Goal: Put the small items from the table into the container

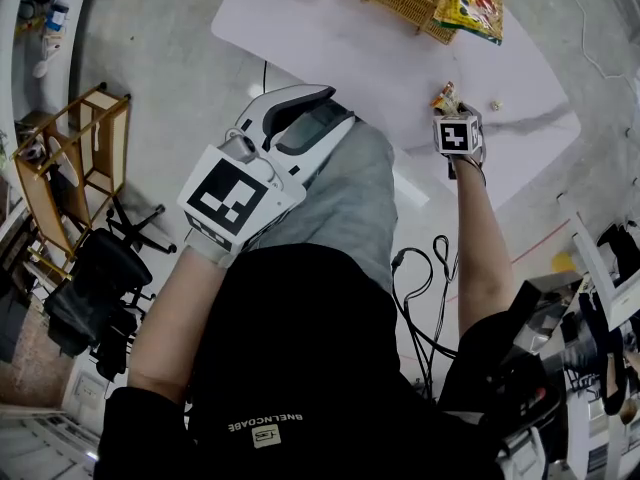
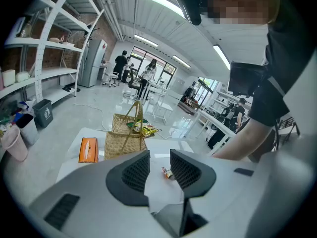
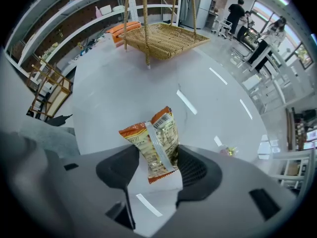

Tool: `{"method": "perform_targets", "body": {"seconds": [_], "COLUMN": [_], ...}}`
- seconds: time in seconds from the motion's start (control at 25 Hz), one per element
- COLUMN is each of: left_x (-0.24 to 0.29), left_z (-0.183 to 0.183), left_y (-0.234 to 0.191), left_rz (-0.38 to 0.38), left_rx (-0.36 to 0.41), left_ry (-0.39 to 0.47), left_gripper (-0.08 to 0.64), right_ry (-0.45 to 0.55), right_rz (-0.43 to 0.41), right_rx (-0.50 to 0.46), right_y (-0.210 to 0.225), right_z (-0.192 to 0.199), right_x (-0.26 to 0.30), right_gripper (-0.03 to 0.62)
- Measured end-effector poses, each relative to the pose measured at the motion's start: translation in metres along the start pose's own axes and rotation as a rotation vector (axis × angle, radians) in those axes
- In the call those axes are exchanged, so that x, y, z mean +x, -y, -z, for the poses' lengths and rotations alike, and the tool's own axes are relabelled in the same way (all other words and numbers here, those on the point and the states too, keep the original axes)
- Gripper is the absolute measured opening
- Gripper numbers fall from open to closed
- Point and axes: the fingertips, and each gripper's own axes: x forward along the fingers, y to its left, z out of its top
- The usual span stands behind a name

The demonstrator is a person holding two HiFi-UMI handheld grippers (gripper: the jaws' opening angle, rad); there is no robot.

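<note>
White desk [image 3: 208, 103], pickup step: right tool [image 3: 156, 158], jaws apart, straddles the orange foil snack packet [image 3: 157, 145] at frame centre. The next move probably calls for clamping and carrying to the woven straw basket [image 3: 166, 39], upper centre.

Left gripper [image 2: 158, 155], right gripper [image 3: 157, 152]: jaws apart

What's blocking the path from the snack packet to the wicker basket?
Nothing visible: only bare white table lies between the snack packet and the wicker basket; a small wrapped item sits off to one side.
</note>
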Motion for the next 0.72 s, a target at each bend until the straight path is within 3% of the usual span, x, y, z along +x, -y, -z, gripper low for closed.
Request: {"method": "perform_targets", "body": {"seconds": [0.2, 0.72], "left_x": [-0.003, -0.001], "left_z": [-0.001, -0.017], "left_y": [0.0, 0.008], "left_rz": [0.0, 0.016], "left_rx": [0.001, 0.011], "left_ry": [0.004, 0.027], "left_gripper": [0.11, 0.11], "right_ry": [0.01, 0.093], "right_rz": [0.034, 0.067], "right_rx": [-0.013, -0.019], "right_y": [0.002, 0.016], "right_z": [-0.003, -0.026], "right_x": [-0.006, -0.047], "right_gripper": [0.187, 0.164]}}
